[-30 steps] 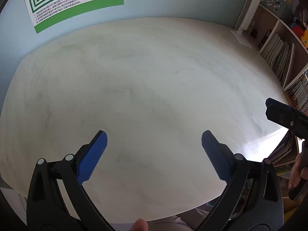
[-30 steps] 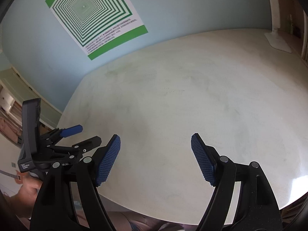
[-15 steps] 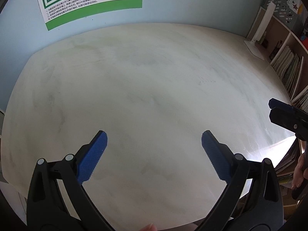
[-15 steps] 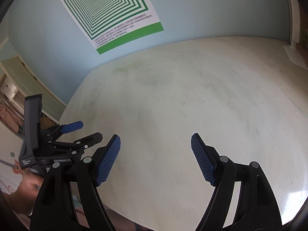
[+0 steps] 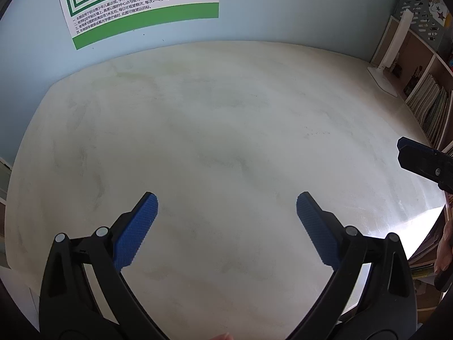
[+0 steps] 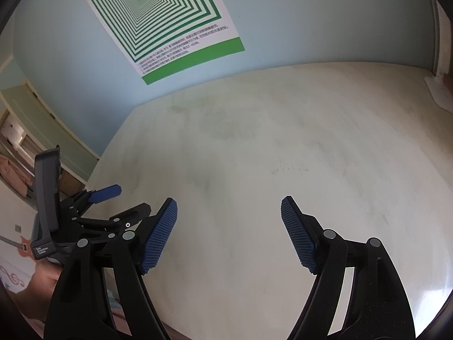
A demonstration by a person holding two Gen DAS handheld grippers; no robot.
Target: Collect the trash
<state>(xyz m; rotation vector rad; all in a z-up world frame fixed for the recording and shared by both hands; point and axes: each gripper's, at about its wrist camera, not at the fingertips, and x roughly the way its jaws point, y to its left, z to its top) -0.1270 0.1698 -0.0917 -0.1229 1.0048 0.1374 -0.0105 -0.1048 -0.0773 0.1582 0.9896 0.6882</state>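
A pale blue wall point(image 5: 269, 14) closes off the back, and below it a broad off-white tabletop point(image 5: 226, 141) with faint grey smudges fills both wrist views. Over the last second both cameras have tipped upward: the green-and-white concentric-square poster point(image 6: 158, 19) with Chinese print has slid lower into each view, so more wall shows and less of the table's near edge. Nothing on the surface itself has changed.

At two o'clock in the left view stands a wooden bookshelf point(image 5: 430, 104) of stacked magazines, and just before it the white base of a desk lamp point(image 5: 383, 80).

The left gripper point(image 5: 226, 206), black with blue ribbed pads, is spread wide with nothing between its fingers. The right gripper point(image 6: 229, 212) is equally wide and empty; its tip also shows at three o'clock in the left view.

No trash or bin appears in either view. That fits a table already cleared, or trash lying beyond the frames. The upward tilt looks like lifting away or scanning; which one, I cannot tell.
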